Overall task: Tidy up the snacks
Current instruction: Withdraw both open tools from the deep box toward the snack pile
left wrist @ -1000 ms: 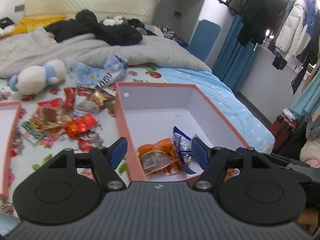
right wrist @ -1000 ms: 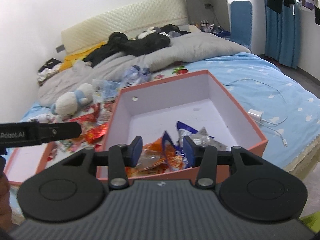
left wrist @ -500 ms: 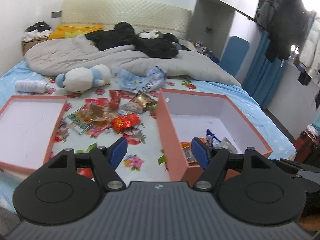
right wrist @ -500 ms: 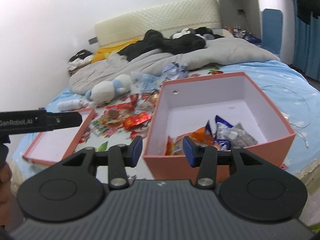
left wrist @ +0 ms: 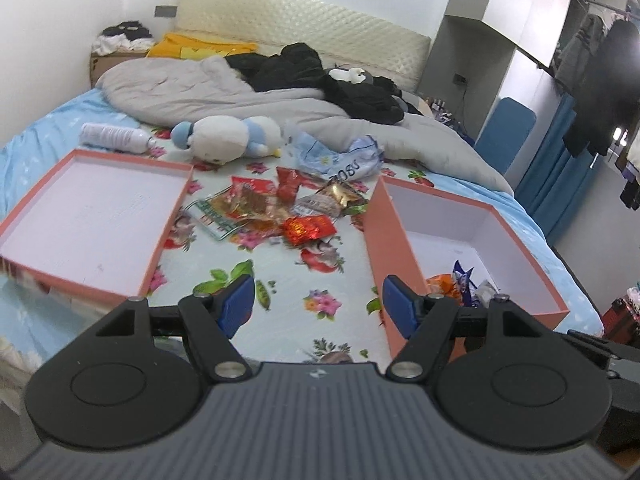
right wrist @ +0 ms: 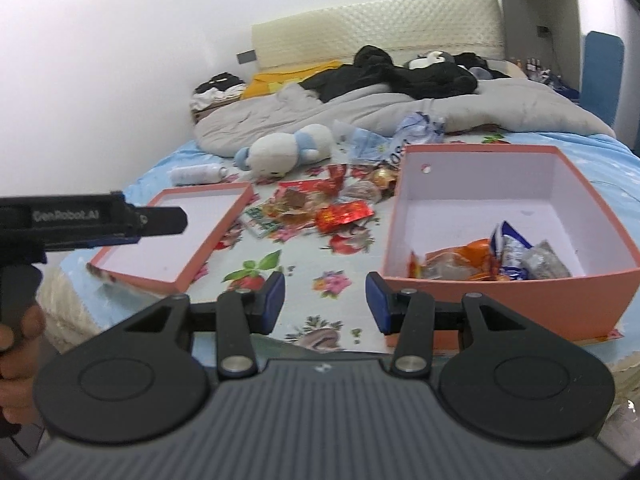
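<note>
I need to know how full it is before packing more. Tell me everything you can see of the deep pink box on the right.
The deep pink box is open-topped, likely cardboard, salmon-pink outside and white inside, with a small round hole in its far wall. It sits upright on the floral sheet, right of the loose snack pile. It is mostly empty: only an orange packet, a blue-and-white packet and a clear grey one lie against its near wall. Neither gripper touches it.

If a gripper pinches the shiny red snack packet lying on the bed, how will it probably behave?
The red snack packet looks crinkled and foil-like, so it is probably light and floppy. Its glossy surface may slip between pads. On the soft bedsheet, it should slide, not roll.
</note>
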Demonstrator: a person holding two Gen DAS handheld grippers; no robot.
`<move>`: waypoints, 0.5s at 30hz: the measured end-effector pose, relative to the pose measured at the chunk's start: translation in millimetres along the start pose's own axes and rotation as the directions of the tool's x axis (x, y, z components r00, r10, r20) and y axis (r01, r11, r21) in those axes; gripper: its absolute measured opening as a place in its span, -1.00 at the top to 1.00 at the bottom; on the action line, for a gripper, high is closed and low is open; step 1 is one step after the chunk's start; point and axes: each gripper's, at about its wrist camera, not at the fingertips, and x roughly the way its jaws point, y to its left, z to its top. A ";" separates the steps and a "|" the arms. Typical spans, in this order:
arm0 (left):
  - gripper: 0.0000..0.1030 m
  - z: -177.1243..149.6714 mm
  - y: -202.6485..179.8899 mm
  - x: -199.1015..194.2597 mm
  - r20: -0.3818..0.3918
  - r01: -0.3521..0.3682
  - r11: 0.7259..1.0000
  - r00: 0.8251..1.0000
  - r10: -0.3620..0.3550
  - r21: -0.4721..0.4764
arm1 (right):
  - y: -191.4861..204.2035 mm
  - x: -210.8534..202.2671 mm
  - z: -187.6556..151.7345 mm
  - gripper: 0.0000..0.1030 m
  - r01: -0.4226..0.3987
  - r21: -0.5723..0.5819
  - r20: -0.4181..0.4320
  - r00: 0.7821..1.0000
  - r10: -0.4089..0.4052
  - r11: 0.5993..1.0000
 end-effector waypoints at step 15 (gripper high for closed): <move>-0.46 -9.8 45.3 -0.8 0.015 0.014 0.996 1.000 -0.013 -0.083 | 33.2 9.9 1.6 0.08 -0.036 -0.070 0.011 0.999 0.037 0.997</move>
